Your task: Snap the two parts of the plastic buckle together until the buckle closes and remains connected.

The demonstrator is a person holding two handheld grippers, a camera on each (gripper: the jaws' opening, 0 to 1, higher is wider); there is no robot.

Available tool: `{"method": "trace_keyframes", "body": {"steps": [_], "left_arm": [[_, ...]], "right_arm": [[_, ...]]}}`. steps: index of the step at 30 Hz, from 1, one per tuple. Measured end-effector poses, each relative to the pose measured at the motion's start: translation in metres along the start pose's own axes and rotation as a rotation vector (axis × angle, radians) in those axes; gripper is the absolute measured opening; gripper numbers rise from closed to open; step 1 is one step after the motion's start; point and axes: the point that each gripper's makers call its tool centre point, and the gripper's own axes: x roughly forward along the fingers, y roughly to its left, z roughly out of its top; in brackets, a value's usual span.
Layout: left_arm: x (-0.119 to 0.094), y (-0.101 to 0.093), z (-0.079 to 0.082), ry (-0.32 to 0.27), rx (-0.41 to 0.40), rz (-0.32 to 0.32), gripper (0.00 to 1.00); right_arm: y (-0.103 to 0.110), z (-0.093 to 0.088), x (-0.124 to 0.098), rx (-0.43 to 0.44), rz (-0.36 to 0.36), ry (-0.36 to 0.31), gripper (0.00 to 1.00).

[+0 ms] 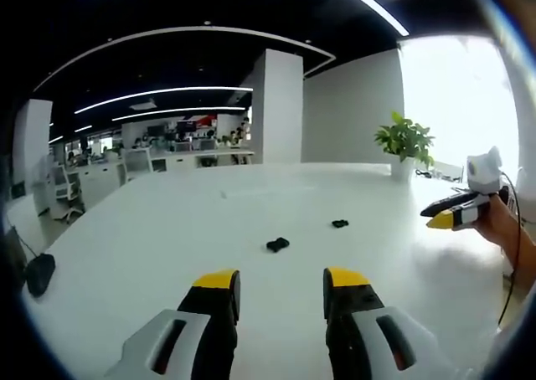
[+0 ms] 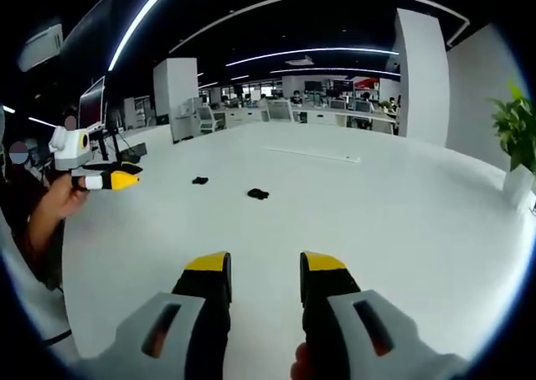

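Two small black buckle parts lie apart on the white table (image 1: pixel 167 229). In the left gripper view one part (image 1: pixel 277 244) is just ahead of my jaws and the other part (image 1: pixel 339 223) is a little farther right. My left gripper (image 1: pixel 280 284) is open with nothing between its yellow-tipped fingers. The right gripper (image 1: pixel 456 213) hovers at the right edge, held by a hand. In the right gripper view the parts (image 2: pixel 199 180) (image 2: pixel 257 194) lie ahead and to the left. My right gripper (image 2: pixel 265 267) is open and holds nothing, and the left gripper (image 2: pixel 113 180) hangs at the far left.
A potted plant (image 1: pixel 405 141) (image 2: pixel 515 129) stands at the table's far corner. A dark rounded object (image 1: pixel 38 273) lies near the table's left edge. A white pillar (image 1: pixel 276 104) and office desks sit beyond the table. Wide bare tabletop surrounds the parts.
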Motion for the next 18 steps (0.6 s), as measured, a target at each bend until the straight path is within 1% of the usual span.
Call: {"method": "trace_keyframes", "body": {"steps": [6,10,18], "left_arm": [[0.0042,-0.0008,-0.0004,0.009,0.011,-0.007,0.4],[0.0056,0.0002,0.0019,0.007,0.015,-0.006,0.4],[0.0086,-0.0009,0.0042,0.01,0.029,-0.01,0.4]], "right_arm": [[0.0,0.0014,0.0036,0.002,0.009,-0.003,0.32],[0.0001,-0.0002,0.0045,-0.006,0.014,0.006,0.33],[-0.0018,-0.0027,0.0041,0.012,0.012,0.003,0.33]]}}
